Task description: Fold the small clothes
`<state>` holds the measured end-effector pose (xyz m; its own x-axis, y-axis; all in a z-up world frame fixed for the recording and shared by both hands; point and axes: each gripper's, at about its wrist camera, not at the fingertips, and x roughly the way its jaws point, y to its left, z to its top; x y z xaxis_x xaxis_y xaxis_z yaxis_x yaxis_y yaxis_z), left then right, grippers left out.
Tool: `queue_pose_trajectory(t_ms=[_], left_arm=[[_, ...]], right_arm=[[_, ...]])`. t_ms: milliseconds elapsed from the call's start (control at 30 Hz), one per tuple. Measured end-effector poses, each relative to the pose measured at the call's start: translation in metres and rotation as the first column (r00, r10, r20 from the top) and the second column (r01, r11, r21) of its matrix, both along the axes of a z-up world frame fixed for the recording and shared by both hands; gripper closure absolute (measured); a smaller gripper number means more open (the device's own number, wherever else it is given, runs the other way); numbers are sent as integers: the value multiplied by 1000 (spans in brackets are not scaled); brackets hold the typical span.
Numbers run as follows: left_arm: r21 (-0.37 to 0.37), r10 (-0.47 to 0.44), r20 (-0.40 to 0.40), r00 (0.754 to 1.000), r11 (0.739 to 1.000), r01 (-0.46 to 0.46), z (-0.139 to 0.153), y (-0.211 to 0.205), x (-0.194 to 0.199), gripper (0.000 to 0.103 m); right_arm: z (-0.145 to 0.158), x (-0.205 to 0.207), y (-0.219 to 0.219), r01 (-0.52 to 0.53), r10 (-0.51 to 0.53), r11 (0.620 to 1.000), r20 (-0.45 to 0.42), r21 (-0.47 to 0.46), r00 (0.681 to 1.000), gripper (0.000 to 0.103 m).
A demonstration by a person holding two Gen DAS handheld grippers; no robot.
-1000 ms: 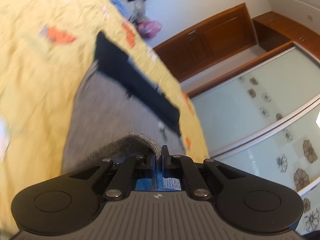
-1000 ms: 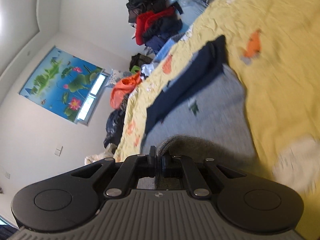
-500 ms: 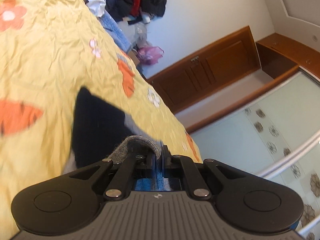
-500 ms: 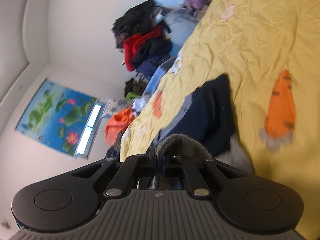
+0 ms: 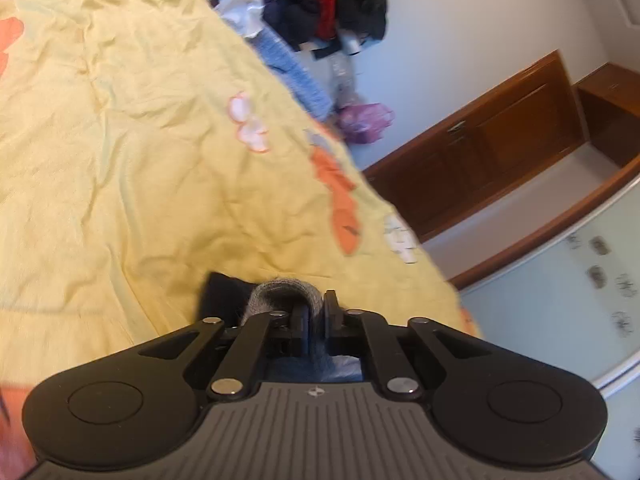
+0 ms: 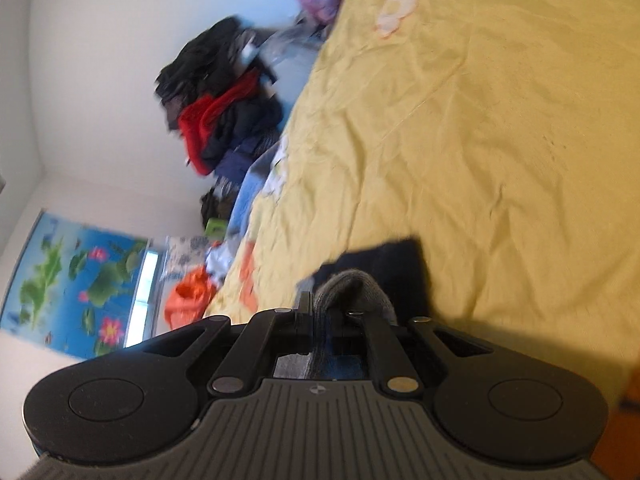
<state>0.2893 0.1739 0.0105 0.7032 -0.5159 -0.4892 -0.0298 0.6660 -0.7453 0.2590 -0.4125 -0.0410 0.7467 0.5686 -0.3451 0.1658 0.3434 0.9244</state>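
Two wrist cameras look along two black claws over a bed spread with a wrinkled yellow sheet (image 5: 132,184) printed with orange and white flowers. In the left view, the left claw (image 5: 316,316) has its fingers drawn close together, pinching a fold of grey knit garment (image 5: 286,290) that arches up between the pads; a dark navy part of the same garment (image 5: 220,294) lies on the sheet just left of it. In the right view, the right claw (image 6: 326,314) has just been easing apart, and a bunched fold of the grey knit (image 6: 352,290) sits between its fingers with a small gap showing on the left side; whether the pads press the cloth here cannot be told. The navy part (image 6: 394,270) lies flat on the sheet just beyond it. Behind the bed, a heap of black, red and dark blue clothes (image 6: 218,108) is piled against a pale wall, with a pink plastic bag (image 5: 364,122) near it. A picture of pink lotus flowers on blue water (image 6: 76,284) hangs on the wall in the right view. The left view shows a brown wooden cabinet (image 5: 492,156) and frosted sliding doors with small flower motifs (image 5: 580,288). No writing or brand label can be read; each claw body bears only a small round emblem
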Motion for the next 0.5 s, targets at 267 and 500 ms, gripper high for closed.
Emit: queue_pose_trajectory(t_ms=[267, 500], left_arm=[[-132, 193, 21, 981, 973, -189, 1, 39, -50, 0], [394, 100, 161, 982, 906, -156, 50, 6, -74, 0]], right_arm=[[37, -39, 8, 15, 2, 993, 146, -118, 989, 15], [71, -66, 17, -15, 87, 865, 120, -501, 989, 22]])
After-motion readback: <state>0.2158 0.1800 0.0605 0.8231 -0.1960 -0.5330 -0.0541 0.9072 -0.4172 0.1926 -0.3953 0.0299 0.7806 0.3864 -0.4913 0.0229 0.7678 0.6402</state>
